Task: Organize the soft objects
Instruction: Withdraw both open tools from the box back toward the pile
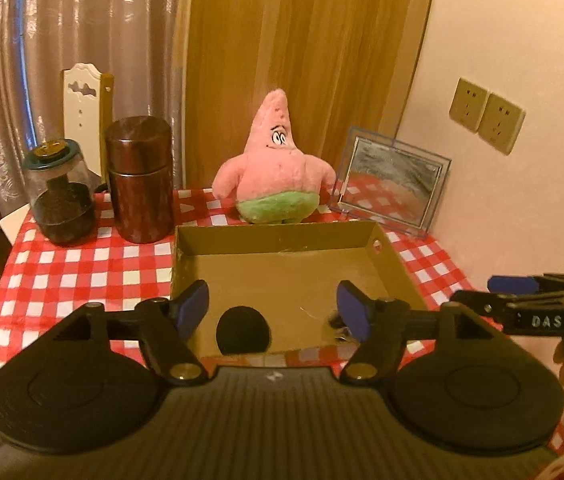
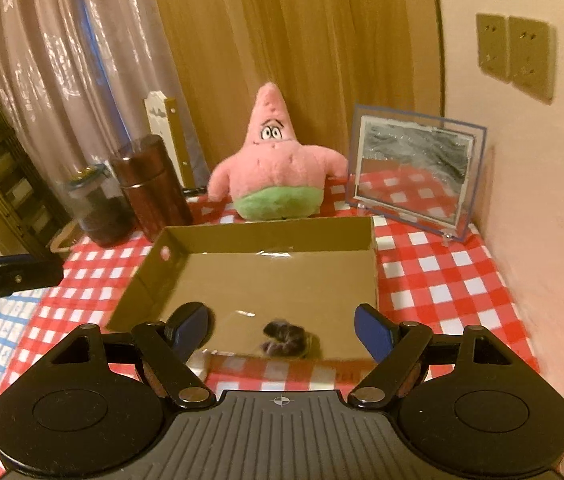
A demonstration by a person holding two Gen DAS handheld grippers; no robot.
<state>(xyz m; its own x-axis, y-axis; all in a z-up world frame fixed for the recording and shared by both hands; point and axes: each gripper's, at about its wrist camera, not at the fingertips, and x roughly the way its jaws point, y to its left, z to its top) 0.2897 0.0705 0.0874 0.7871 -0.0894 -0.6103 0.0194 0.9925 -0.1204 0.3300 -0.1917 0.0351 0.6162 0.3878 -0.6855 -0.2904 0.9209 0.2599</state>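
Curtains hang behind a small table (image 1: 81, 264) under a red-and-white checked cloth, with a cream wall and two sockets to the right. Mid-table sits an open cardboard box (image 1: 282, 240); a black round soft object (image 1: 243, 330) lies at its near edge toward the left, and a dark scrunchie-like piece (image 2: 286, 338) lies near the same edge further right. Beyond the box's far wall a pink starfish plush (image 1: 275, 168) stands upright — outside the box, touching or just behind that wall. Its long axis runs vertically, from green shorts up to a pointed head, arms spread left and right. Both tools hover over the box's near edge with nothing between their pads: the left gripper (image 1: 273, 310) stands wide, the right gripper (image 2: 282, 326) likewise wide. Judged from these views, the plush lies straight ahead and far from both sets of fingers, about centred in each view — neither hand looks clearly nearer. A reach across the box would meet its broad body first, so spread fingers suit its width
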